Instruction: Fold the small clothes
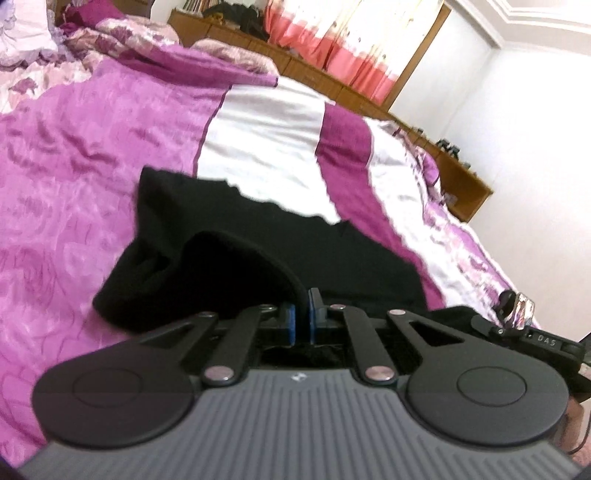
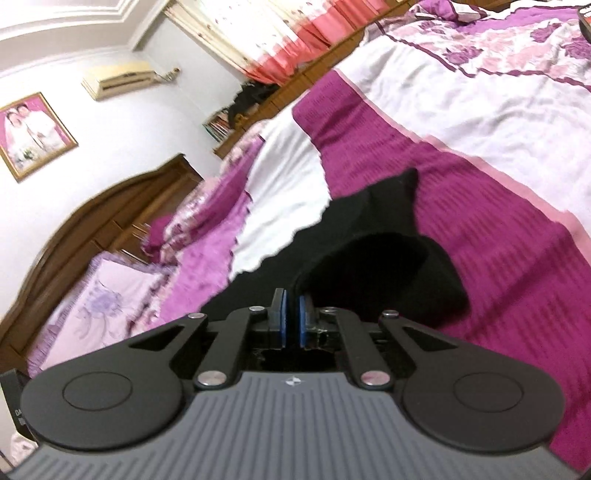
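Note:
A small black garment [image 1: 229, 236] lies spread on the purple and white bedspread [image 1: 74, 155]. My left gripper [image 1: 302, 314] is shut on its near edge, and the cloth rises in a curved fold from the blue pads. In the right wrist view the same black garment [image 2: 373, 254] arches up from my right gripper [image 2: 291, 317], whose blue pads pinch its edge. One pointed corner of the cloth sticks up farther back. The far part of the garment rests flat on the bedspread [image 2: 498, 229].
The bed fills both views, with a rumpled floral quilt [image 1: 122, 33] and a pillow [image 2: 110, 295] at its head. A wooden headboard [image 2: 110, 206], low wooden cabinets [image 1: 332, 81], pink curtains [image 1: 351, 40] and white walls surround it. The other gripper's body [image 1: 535, 332] shows at lower right.

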Available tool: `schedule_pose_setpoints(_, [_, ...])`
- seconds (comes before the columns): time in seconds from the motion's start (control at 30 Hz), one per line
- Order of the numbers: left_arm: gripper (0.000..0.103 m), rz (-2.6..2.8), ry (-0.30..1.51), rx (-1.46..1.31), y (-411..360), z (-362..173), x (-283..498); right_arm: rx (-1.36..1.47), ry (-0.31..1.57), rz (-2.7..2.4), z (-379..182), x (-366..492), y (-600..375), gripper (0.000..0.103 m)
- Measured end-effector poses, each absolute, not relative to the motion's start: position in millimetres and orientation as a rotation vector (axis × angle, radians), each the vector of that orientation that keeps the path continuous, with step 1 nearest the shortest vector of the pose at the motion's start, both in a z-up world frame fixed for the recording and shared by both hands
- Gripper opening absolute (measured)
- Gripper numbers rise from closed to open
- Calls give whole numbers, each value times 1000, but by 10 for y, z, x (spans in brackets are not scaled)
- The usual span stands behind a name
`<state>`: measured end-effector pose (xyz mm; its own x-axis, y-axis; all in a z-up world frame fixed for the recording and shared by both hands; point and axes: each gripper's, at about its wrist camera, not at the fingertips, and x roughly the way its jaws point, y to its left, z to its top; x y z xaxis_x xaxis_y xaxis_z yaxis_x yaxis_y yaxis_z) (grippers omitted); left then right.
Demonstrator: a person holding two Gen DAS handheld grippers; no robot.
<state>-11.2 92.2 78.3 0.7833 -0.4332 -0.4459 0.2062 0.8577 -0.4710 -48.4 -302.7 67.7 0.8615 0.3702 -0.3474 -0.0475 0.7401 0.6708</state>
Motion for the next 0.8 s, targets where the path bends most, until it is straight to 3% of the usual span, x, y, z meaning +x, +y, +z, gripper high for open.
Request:
schedule_pose_setpoints(0.53, [7,-247,386,-393,952,1303,388,646,296,239,1216,114,-3009,6])
schedule_pose_setpoints(0.8, [7,-173,377,-337,947,1292,969,597,271,174,1311,820,-2987,6])
